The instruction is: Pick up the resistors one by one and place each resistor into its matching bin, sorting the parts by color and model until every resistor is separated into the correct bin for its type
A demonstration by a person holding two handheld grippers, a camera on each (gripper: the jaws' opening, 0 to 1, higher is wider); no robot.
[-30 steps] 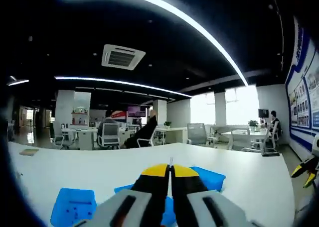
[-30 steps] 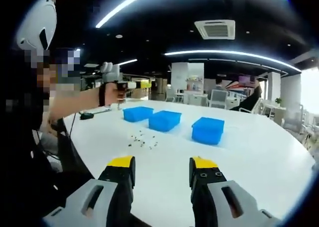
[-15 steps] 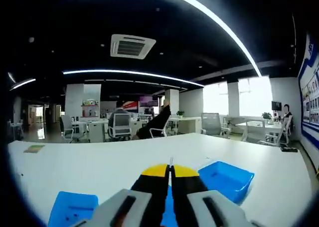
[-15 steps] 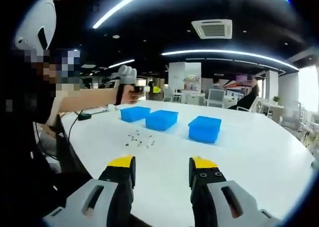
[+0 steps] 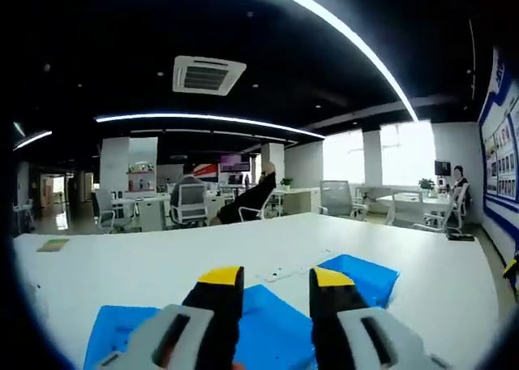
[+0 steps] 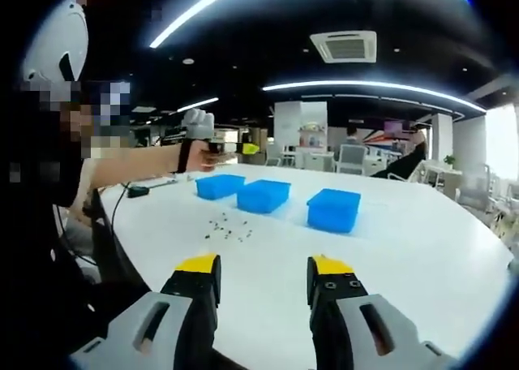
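Your right gripper (image 6: 259, 277) stood spread, its yellow-tipped jaws empty. Ahead lay scattered small resistors (image 6: 227, 229) on the smooth white table (image 6: 405, 248); beyond them, three blue plastic bins (image 6: 263, 195). Your left gripper (image 5: 276, 285), also spread, hovered over the bins.

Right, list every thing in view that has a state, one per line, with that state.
left gripper: open, nothing between the jaws, held above the blue bins
right gripper: open, empty, above the white table
three blue bins: upright, open-topped, in a row on the table
resistors: loose, scattered on the table in front of the bins
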